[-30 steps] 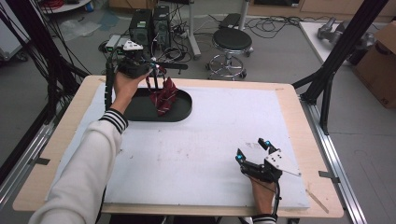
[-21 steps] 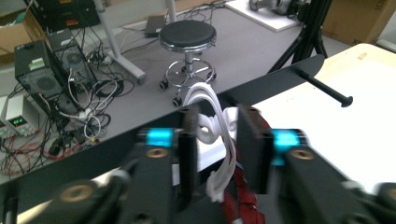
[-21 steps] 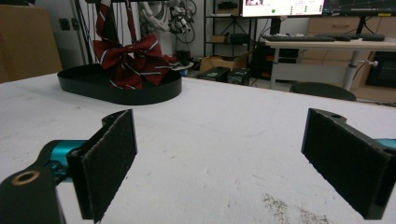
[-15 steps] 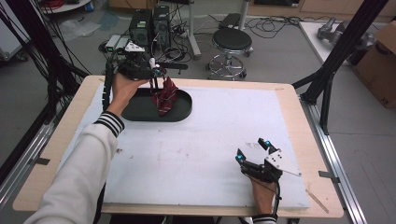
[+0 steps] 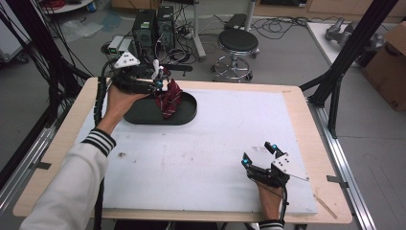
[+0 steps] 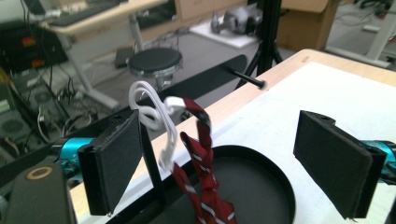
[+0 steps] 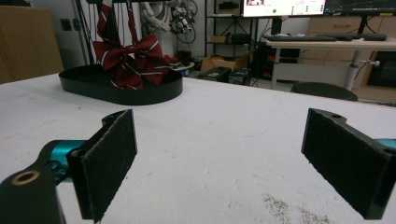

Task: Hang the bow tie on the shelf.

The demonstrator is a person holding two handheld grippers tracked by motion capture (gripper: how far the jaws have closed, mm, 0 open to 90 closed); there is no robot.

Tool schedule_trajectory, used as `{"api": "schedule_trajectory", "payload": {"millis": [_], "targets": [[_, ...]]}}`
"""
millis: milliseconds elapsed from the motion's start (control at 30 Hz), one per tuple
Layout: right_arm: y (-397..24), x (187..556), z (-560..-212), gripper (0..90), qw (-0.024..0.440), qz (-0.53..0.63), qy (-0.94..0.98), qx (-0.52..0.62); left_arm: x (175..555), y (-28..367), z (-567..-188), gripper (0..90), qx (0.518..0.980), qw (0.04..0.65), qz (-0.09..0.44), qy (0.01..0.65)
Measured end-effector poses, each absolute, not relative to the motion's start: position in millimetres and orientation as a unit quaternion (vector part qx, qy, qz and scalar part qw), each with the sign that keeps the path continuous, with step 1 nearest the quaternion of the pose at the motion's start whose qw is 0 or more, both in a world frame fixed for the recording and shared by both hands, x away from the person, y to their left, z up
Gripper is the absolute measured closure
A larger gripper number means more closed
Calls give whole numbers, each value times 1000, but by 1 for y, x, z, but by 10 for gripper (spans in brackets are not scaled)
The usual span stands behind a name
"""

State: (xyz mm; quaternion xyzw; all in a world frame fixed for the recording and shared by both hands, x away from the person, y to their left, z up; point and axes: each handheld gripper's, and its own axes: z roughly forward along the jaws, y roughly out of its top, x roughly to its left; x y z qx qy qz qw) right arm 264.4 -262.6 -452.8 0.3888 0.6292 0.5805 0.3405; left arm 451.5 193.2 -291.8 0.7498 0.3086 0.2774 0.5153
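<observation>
High view is showing the table (image 5: pixel 297 103), a wooden top with a white mat (image 5: pixel 206 158) covering most of it. At the far left of the mat, 1 black oval tray (image 5: pixel 184 115) is sitting flat. A red striped bow tie (image 5: pixel 168 98) is hanging into the tray, its lower folds touching the tray floor, with a white strap (image 6: pixel 152 109) looping off its top.

Left gripper (image 6: pixel 233 163) is hovering over the tray's far left rim, gripped by the left hand (image 5: pixel 117 98). Left gripper view is showing both jaws spread wide, released, with the tie's neck band and strap hanging between them; whether either pad is touching the strap cannot be told.

Right gripper (image 5: pixel 261 155) is resting near the mat's near right corner, well apart from the tray, jaws spread and gripping nothing.
</observation>
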Motion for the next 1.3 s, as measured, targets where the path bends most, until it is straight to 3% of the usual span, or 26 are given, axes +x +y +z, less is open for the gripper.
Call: {"api": "schedule_trajectory", "payload": {"millis": [400, 667, 867, 1067, 1300], "targets": [[-263, 262, -454, 94, 347, 587, 622, 385, 375, 244, -313, 160, 707, 580, 307, 266], [-262, 262, -453, 94, 347, 585, 624, 385, 330, 270, -364, 158, 705, 601, 283, 247], [-263, 262, -453, 94, 348, 585, 624, 384, 290, 284, -409, 158, 680, 618, 308, 247], [-263, 261, -454, 94, 351, 587, 622, 381, 276, 290, -445, 157, 653, 624, 319, 285], [-263, 261, -454, 94, 348, 589, 620, 384, 273, 296, -454, 119, 627, 640, 314, 314]]}}
